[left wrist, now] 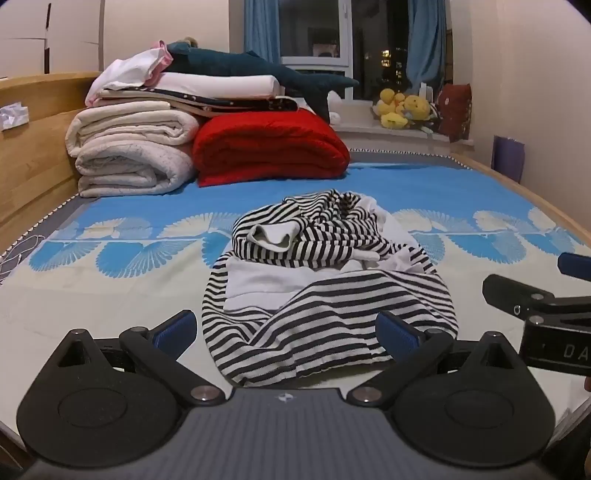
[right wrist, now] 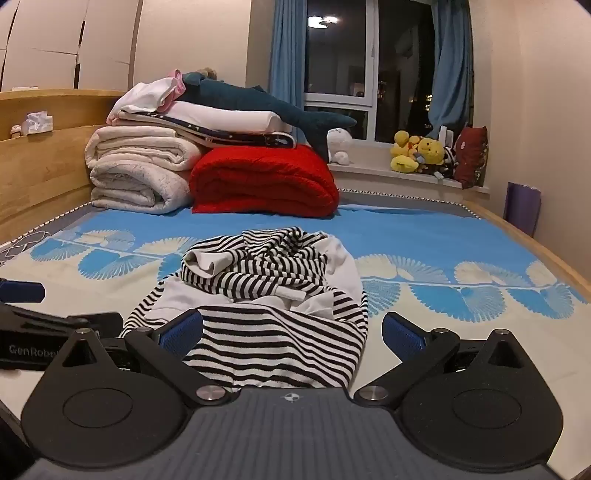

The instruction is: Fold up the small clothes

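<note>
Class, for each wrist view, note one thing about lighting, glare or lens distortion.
Left wrist view: fisheye bends the bed edge and darkens the corners; warm indoor light, night outside the window. Right wrist view: a lamp's glare reflects in the window pane; the striped garment stays sharp.

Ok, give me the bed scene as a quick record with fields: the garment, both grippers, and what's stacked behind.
garment: striped top, black and white, crumpled in a heap, not yet folded
surface: blue and cream bed cover
left gripper: jaws open, near edge of the top between them, nothing gripped
right gripper: jaws open, the top's near edge between them, nothing gripped
behind, left: folded cream blankets
behind, centre: folded red blanket
on the stack: plush shark
windowsill: yellow plush toys
</note>
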The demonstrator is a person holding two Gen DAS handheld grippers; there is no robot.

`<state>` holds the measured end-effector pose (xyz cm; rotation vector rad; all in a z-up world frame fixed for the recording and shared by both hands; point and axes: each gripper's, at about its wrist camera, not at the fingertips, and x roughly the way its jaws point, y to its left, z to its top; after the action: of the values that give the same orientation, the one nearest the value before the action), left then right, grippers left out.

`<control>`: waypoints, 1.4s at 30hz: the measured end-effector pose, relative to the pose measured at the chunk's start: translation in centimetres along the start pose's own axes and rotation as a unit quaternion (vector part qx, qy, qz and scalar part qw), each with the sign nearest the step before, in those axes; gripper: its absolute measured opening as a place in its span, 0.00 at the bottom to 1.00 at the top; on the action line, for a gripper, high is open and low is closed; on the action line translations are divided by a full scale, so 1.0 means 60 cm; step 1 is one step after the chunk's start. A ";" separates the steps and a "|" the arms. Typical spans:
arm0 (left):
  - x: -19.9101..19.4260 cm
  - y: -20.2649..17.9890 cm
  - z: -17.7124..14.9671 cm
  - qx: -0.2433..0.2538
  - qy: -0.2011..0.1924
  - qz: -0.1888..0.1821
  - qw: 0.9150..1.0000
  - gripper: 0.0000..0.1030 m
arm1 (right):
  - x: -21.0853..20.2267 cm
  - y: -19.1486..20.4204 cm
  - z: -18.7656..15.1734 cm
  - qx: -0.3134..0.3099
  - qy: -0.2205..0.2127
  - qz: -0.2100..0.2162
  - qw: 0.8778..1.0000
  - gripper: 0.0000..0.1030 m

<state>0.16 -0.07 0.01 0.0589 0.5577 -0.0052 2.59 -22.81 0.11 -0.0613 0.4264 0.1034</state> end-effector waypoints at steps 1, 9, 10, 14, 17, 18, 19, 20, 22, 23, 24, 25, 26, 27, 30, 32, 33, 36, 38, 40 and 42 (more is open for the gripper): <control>0.002 0.000 0.001 -0.001 0.005 -0.002 1.000 1.00 | 0.001 0.000 0.000 0.000 -0.001 0.001 1.000 0.99; -0.015 -0.008 -0.004 -0.005 0.003 -0.017 1.000 1.00 | 0.004 0.001 -0.001 0.006 -0.008 0.004 1.000 0.99; -0.011 -0.006 -0.005 -0.014 0.005 -0.023 1.000 1.00 | 0.002 -0.001 0.000 0.008 -0.009 0.004 1.000 0.99; -0.004 0.002 0.001 -0.032 -0.002 -0.029 0.999 1.00 | 0.004 -0.002 -0.002 0.012 -0.008 -0.005 1.000 0.99; -0.011 -0.004 0.000 -0.023 -0.025 -0.019 0.999 1.00 | 0.008 -0.003 -0.003 0.018 -0.003 -0.006 1.000 0.99; -0.013 -0.004 0.001 -0.021 -0.029 -0.018 0.999 1.00 | 0.008 -0.003 -0.003 0.019 -0.003 -0.006 1.000 0.99; -0.013 -0.004 0.001 -0.021 -0.031 -0.018 0.999 1.00 | 0.009 -0.001 -0.003 0.019 -0.003 -0.006 1.000 0.99; -0.012 -0.004 0.001 -0.024 -0.033 -0.019 0.999 1.00 | 0.009 -0.001 -0.003 0.019 -0.002 -0.005 1.000 0.99; -0.011 -0.002 0.000 -0.029 -0.034 -0.022 0.999 1.00 | 0.009 0.000 -0.004 0.019 -0.002 0.000 1.000 0.99; -0.010 -0.001 0.000 -0.030 -0.033 -0.022 0.999 1.00 | 0.008 0.000 -0.004 0.018 -0.003 0.002 1.000 0.99; -0.010 -0.001 0.000 -0.030 -0.033 -0.020 0.999 1.00 | 0.007 0.002 -0.004 0.015 -0.003 0.003 1.000 0.99; -0.009 0.000 0.001 -0.030 -0.032 -0.020 0.999 1.00 | 0.006 0.004 -0.004 0.011 -0.004 0.002 1.000 0.99; -0.008 0.000 0.002 -0.031 -0.030 -0.022 0.999 1.00 | 0.007 0.005 -0.003 0.006 -0.005 0.001 1.000 0.99; -0.007 0.001 0.002 -0.031 -0.027 -0.024 0.999 1.00 | 0.007 0.005 -0.003 0.004 -0.006 0.001 1.000 0.99; -0.007 0.002 -0.001 -0.028 -0.027 -0.026 0.999 1.00 | 0.005 0.006 -0.003 -0.002 -0.008 -0.001 1.000 0.99; -0.008 0.003 -0.001 -0.024 -0.029 -0.025 0.999 1.00 | 0.005 0.006 -0.003 0.000 -0.008 0.001 1.000 0.99; -0.008 0.003 -0.001 -0.023 -0.029 -0.026 0.999 0.99 | 0.005 0.006 -0.003 0.000 -0.008 0.002 1.000 0.99; -0.004 0.007 0.000 -0.026 -0.023 -0.035 0.999 0.99 | 0.004 0.007 -0.002 0.000 -0.009 0.000 1.000 0.99; -0.003 0.008 0.000 -0.027 -0.022 -0.037 0.999 0.99 | 0.003 0.006 -0.001 -0.001 -0.009 0.000 1.000 0.99; -0.004 0.009 -0.001 -0.025 -0.024 -0.035 0.999 0.99 | 0.003 0.005 -0.002 -0.001 -0.009 0.001 1.000 0.99; -0.004 0.008 -0.001 -0.023 -0.026 -0.033 0.999 0.99 | 0.003 0.005 -0.002 -0.001 -0.009 0.000 1.000 0.99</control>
<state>-0.07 0.40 0.09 -0.0036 0.5078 -0.0585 2.66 -22.49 -0.06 -0.0623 0.4081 0.1047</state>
